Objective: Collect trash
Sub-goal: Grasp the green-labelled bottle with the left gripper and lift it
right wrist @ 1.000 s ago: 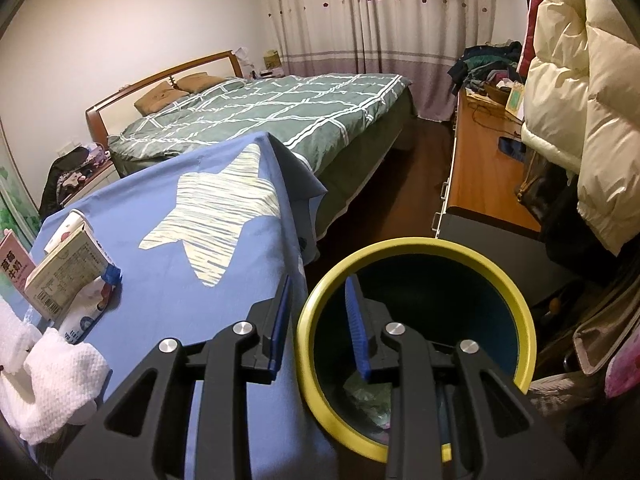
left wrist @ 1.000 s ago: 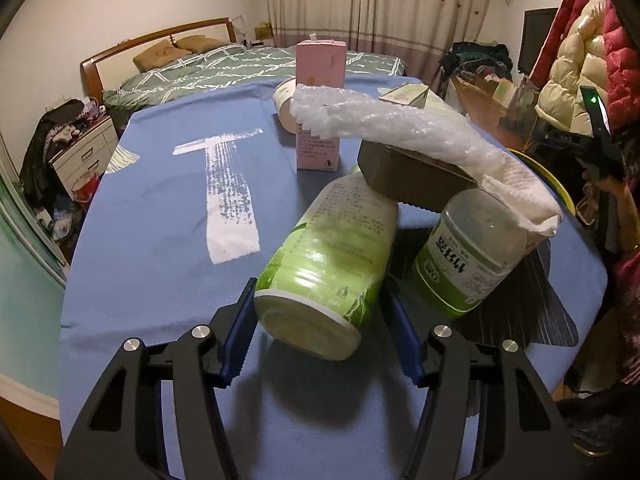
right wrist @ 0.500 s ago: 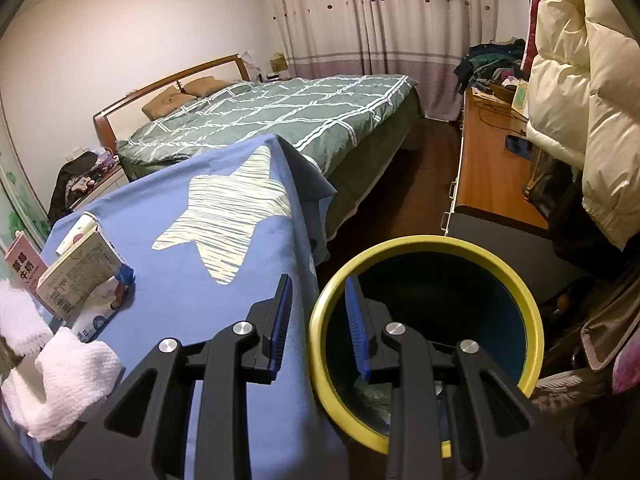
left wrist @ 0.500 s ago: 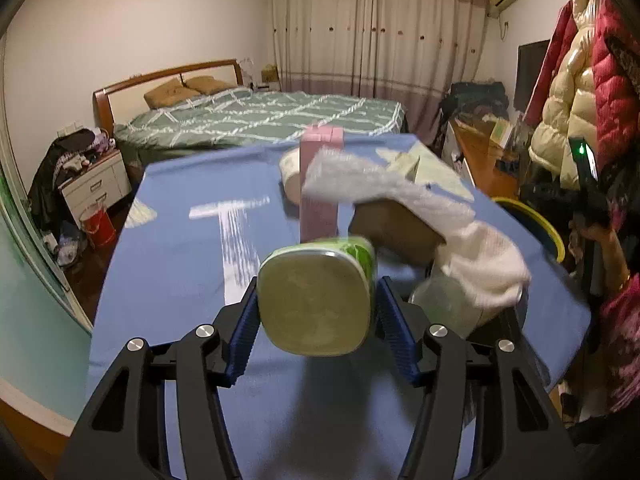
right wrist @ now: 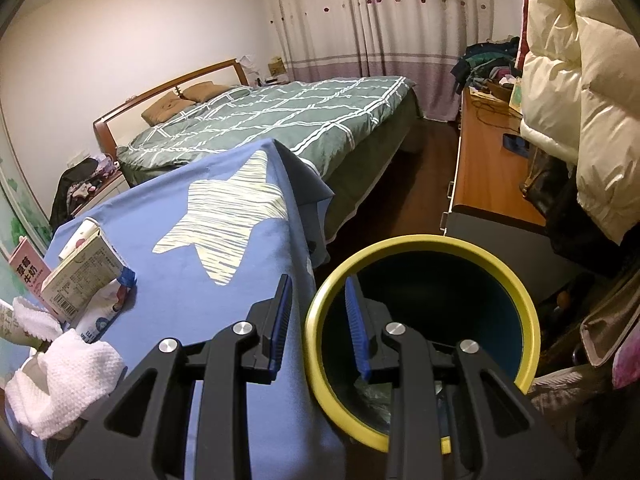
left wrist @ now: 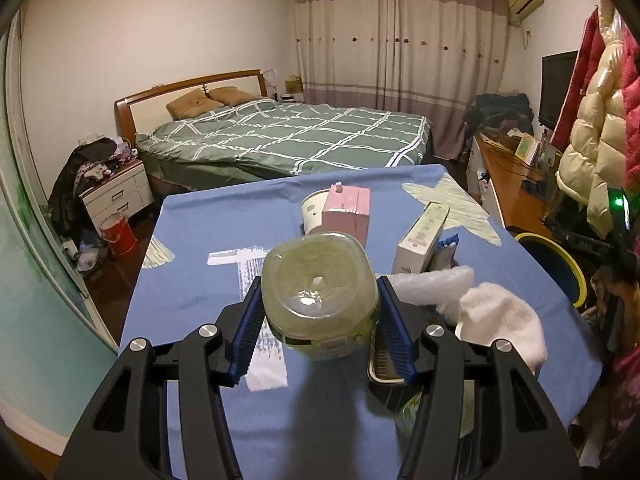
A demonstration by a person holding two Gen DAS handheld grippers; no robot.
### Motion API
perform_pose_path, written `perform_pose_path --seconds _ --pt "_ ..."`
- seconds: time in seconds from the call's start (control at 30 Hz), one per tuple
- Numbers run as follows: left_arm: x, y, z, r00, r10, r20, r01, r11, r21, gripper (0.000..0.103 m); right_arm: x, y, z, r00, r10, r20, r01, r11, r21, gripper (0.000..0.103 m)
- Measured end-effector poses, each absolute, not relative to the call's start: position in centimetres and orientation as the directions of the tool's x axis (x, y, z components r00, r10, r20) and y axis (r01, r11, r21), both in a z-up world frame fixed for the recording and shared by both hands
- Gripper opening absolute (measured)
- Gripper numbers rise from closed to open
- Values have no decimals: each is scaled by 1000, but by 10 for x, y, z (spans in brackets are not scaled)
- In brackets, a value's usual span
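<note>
We've got the bottle [left wrist: 320, 296] clamped btwn the left gripper [left wrist: 320, 330] pads, jaws just closing on it, base toward us, above the table [left wrist: 192, 280]. Right gripper [right wrist: 316, 328] pinches the bin [right wrist: 420, 336] rim, one finger inside.

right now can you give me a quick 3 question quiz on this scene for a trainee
1. True or false: the left gripper holds nothing.
2. What do the right gripper's jaws straddle? A) pink carton B) bin rim C) white cloth
3. What shape is printed on the blue tablecloth nearest the yellow-rimmed bin?

Key: 1. False, it is shut on the green bottle. 2. B. 3. A star.
</note>
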State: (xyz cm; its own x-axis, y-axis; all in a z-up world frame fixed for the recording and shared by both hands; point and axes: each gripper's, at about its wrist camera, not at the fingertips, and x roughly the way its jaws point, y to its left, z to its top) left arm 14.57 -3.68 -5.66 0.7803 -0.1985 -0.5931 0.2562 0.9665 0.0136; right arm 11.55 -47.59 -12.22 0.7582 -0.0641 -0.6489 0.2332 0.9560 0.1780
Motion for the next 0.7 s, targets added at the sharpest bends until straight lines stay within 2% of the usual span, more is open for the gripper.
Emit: perform_pose_path --seconds 0.4,0.7 --pt "133 -42 -21 822 -172 -543 228 973 38 54 107 -482 -125 767 -49 -639 235 949 210 27" --pt "111 -88 10 804 -289 -520 356 934 31 54 85 -489 -117 773 -67 -631 259 941 218 27"
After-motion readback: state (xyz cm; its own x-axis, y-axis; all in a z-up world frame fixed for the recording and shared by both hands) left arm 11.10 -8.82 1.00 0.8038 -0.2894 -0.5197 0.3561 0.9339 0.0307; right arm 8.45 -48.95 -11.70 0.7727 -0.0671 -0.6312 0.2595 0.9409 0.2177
